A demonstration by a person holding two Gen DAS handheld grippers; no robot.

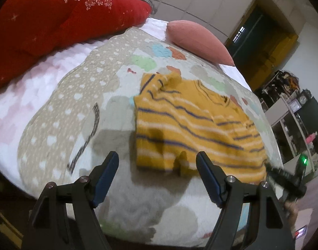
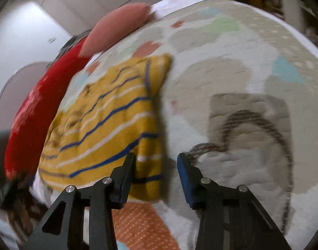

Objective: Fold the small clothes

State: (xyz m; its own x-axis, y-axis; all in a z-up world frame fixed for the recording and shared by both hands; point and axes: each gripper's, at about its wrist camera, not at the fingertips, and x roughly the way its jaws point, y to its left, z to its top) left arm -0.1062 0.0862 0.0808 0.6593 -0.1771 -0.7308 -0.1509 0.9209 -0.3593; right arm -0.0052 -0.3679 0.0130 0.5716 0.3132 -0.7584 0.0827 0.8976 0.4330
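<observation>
A small yellow shirt with blue and white stripes (image 1: 192,125) lies partly folded on a patchwork quilt (image 1: 75,108). My left gripper (image 1: 158,158) is open and empty, just in front of the shirt's near hem. The right gripper shows at the far right of the left wrist view (image 1: 284,175), by the shirt's right edge. In the right wrist view the shirt (image 2: 109,120) lies to the left, and my right gripper (image 2: 157,158) is open and empty over the shirt's near right corner. The view is blurred.
A large red cushion (image 1: 54,20) and a pink pillow (image 1: 198,39) lie at the back of the bed. Shelves (image 1: 294,125) and a doorway (image 1: 259,39) stand to the right beyond the bed edge. The quilt (image 2: 242,83) spreads right of the shirt.
</observation>
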